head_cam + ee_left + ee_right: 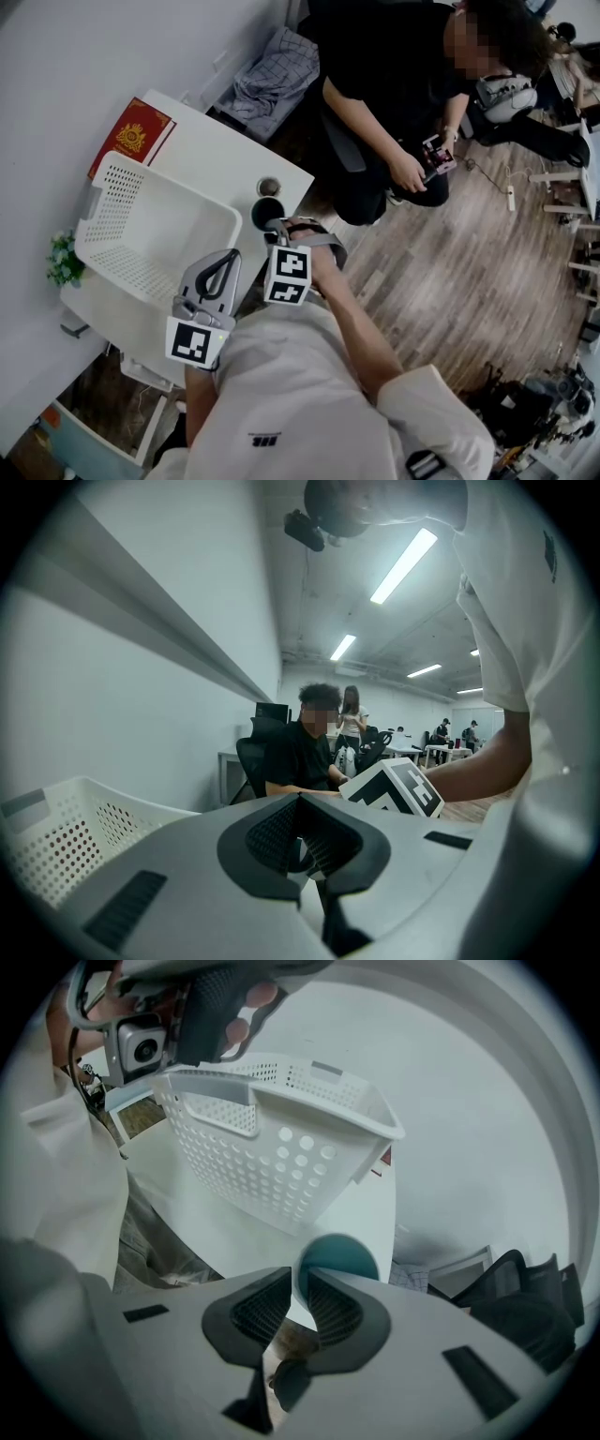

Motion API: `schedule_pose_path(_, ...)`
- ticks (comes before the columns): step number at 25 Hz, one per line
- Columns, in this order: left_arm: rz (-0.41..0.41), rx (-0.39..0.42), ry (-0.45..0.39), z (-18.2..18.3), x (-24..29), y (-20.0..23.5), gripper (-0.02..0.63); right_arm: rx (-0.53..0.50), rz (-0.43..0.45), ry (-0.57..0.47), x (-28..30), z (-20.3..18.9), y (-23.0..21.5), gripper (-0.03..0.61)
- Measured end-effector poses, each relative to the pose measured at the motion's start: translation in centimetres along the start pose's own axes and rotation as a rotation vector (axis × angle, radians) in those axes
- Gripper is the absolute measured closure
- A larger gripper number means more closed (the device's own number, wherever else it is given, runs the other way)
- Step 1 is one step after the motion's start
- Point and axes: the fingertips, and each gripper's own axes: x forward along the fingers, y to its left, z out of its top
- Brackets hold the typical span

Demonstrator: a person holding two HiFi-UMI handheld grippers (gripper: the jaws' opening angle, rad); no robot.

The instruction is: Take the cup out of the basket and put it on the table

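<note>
A dark teal cup is at the table's right edge, just outside the white perforated basket, which looks empty. My right gripper is shut on the cup's rim. In the right gripper view the cup shows past the jaws, its wall pinched between them at my right gripper, with the basket beyond. I cannot tell whether the cup rests on the table. My left gripper hovers by the basket's near corner. In its own view my left gripper is shut and empty beside the basket.
A second small round cup stands on the table just beyond the teal one. A red book lies at the far corner and a small plant sits left of the basket. A seated person is close to the table's far side.
</note>
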Motion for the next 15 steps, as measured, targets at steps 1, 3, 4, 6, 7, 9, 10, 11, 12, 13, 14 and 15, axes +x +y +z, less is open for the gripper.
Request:
schedule_pose_path(1, -0.002, 0.0, 0.0, 0.0, 0.0, 0.0, 0.604, 0.002, -0.002, 0.0, -0.1, 0.0, 0.0, 0.54)
schedule_pose_path(3, -0.008, 0.006, -0.001, 0.0, 0.0, -0.1, 0.604, 0.006, -0.008, 0.0, -0.3, -0.1, -0.1, 0.54)
schedule_pose_path(4, -0.01, 0.008, -0.002, 0.0, 0.0, -0.1, 0.604, 0.008, -0.011, -0.001, -0.5, -0.1, -0.1, 0.54)
schedule_pose_path(6, -0.013, 0.008, -0.004, 0.1, -0.1, -0.2, 0.604, 0.019, -0.021, -0.013, -1.0, 0.0, -0.2, 0.54)
schedule_pose_path(7, -0.015, 0.009, -0.004, 0.1, -0.1, -0.3, 0.604, 0.028, -0.025, -0.023, -1.3, 0.1, -0.2, 0.54)
schedule_pose_path(9, -0.017, 0.014, -0.007, 0.2, -0.2, -0.3, 0.604, 0.055, -0.027, -0.054, -1.9, 0.4, -0.1, 0.541)
schedule_pose_path(10, -0.017, 0.015, -0.009, 0.3, -0.3, -0.3, 0.604, 0.072, -0.028, -0.072, -2.2, 0.5, -0.1, 0.541)
schedule_pose_path(11, -0.018, 0.016, -0.011, 0.3, -0.3, -0.3, 0.604, 0.091, -0.032, -0.092, -2.6, 0.7, -0.2, 0.541)
schedule_pose_path(12, -0.018, 0.018, -0.012, 0.3, -0.4, -0.3, 0.604, 0.114, -0.036, -0.115, -3.0, 0.8, -0.3, 0.541)
schedule_pose_path(13, -0.018, 0.018, -0.012, 0.3, -0.5, -0.3, 0.604, 0.14, -0.04, -0.139, -3.4, 1.0, -0.5, 0.541)
schedule_pose_path(14, -0.018, 0.016, -0.013, 0.3, -0.5, -0.3, 0.604, 0.169, -0.044, -0.166, -3.8, 1.1, -0.7, 0.543)
schedule_pose_path(15, -0.017, 0.014, -0.014, 0.3, -0.6, -0.3, 0.604, 0.198, -0.049, -0.194, -4.3, 1.2, -0.9, 0.543)
